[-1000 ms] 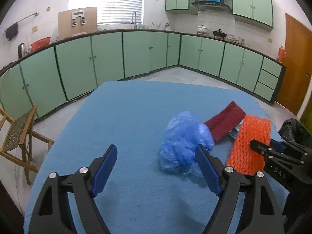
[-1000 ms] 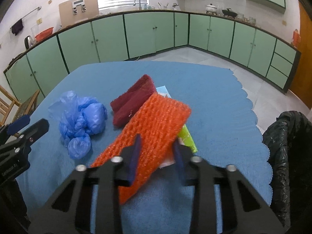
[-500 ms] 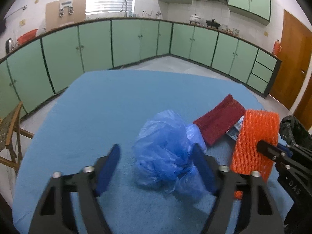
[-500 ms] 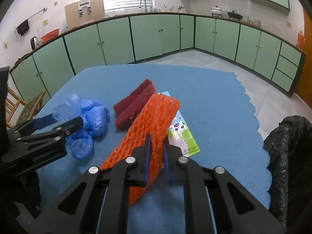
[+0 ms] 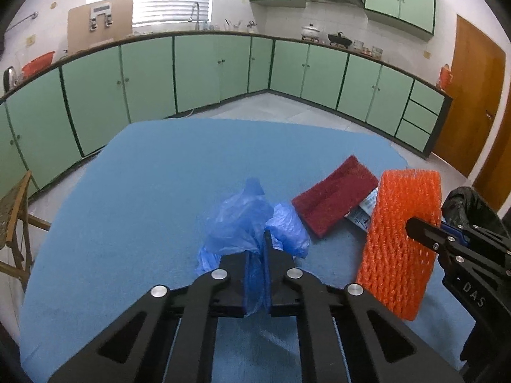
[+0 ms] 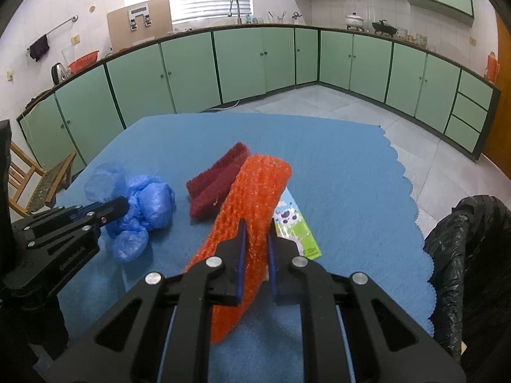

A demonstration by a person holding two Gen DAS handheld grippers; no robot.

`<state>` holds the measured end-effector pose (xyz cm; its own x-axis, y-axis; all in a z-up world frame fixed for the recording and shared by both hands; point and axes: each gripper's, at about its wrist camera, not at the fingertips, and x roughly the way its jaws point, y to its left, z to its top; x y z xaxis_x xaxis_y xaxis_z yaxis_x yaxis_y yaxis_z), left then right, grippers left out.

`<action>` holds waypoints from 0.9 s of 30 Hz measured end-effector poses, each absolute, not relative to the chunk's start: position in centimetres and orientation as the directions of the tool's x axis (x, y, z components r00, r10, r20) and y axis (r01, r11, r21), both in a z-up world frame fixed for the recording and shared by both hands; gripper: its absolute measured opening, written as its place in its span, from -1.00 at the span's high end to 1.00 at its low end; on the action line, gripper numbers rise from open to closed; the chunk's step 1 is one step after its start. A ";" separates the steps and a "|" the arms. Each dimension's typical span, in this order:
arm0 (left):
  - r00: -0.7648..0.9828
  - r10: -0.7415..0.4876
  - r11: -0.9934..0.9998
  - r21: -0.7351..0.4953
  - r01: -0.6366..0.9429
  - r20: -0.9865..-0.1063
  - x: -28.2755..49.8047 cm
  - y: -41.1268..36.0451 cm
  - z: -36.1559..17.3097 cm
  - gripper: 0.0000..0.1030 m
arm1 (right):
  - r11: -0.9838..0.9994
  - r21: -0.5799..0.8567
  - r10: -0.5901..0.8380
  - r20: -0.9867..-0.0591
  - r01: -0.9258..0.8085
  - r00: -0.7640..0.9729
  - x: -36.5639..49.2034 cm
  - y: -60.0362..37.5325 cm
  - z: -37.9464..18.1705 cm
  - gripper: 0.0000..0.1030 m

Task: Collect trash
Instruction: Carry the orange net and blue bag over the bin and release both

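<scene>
1. Left gripper [image 5: 257,274], low in the frame's centre, is clenched on the crumpled blue plastic bag [image 5: 242,223].
2. Right gripper [image 6: 255,261] is clamped on the orange foam net [image 6: 252,210], holding it tilted above the blue counter [image 6: 351,166].
3. Beside the net lies a green milk wrapper [image 6: 295,223].
4. Farther back rests a dark red cloth [image 6: 217,178].
5. At the right edge stands a black trash bag [image 6: 472,255].

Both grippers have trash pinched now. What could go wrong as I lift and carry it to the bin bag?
The left gripper pinches only a thin fold of the blue plastic bag; it may slip or trail loose lobes. The orange foam net, clamped in the right gripper, overlaps the green-and-white wrapper and could drag it toward the table edge.
</scene>
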<state>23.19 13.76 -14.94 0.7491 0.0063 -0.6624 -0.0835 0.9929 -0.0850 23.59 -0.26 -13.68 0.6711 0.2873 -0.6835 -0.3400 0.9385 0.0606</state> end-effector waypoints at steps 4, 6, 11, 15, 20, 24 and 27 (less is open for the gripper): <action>0.761 0.012 0.993 -0.083 -0.086 -0.649 22.4 14.0 -13.8 0.87 | 0.935 0.062 0.300 -0.666 -0.350 0.683 23.1 -0.4 -12.5 0.80; 0.765 0.016 0.993 -0.080 -0.087 -0.644 22.1 13.9 -13.3 0.88 | 0.934 0.062 0.304 -0.658 -0.353 0.689 22.9 -0.4 -11.9 0.80; 0.777 0.021 0.994 -0.073 -0.086 -0.629 21.1 13.1 -12.1 0.88 | 0.933 0.054 0.304 -0.647 -0.356 0.699 22.0 -0.9 -10.7 0.81; 0.786 0.019 0.995 -0.067 -0.077 -0.618 20.2 12.5 -11.4 0.88 | 0.934 0.056 0.305 -0.636 -0.352 0.709 21.3 -1.6 -9.6 0.81; 0.795 0.006 0.996 -0.068 -0.059 -0.606 19.7 11.8 -10.3 0.88 | 0.939 0.058 0.300 -0.622 -0.340 0.723 20.4 -2.4 -8.2 0.81; 0.806 -0.012 0.997 -0.068 -0.035 -0.592 18.9 10.8 -9.2 0.88 | 0.944 0.061 0.294 -0.609 -0.326 0.737 19.4 -3.5 -6.9 0.81; 0.812 -0.028 0.997 -0.072 -0.017 -0.582 18.4 9.8 -8.4 0.88 | 0.947 0.061 0.288 -0.594 -0.315 0.751 18.5 -4.5 -6.0 0.81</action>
<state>18.40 9.76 -8.42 0.8124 -0.0281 -0.5824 -0.0168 0.9973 -0.0717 18.52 -4.51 -5.95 0.7507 0.2881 -0.5945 -0.3150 0.9471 0.0613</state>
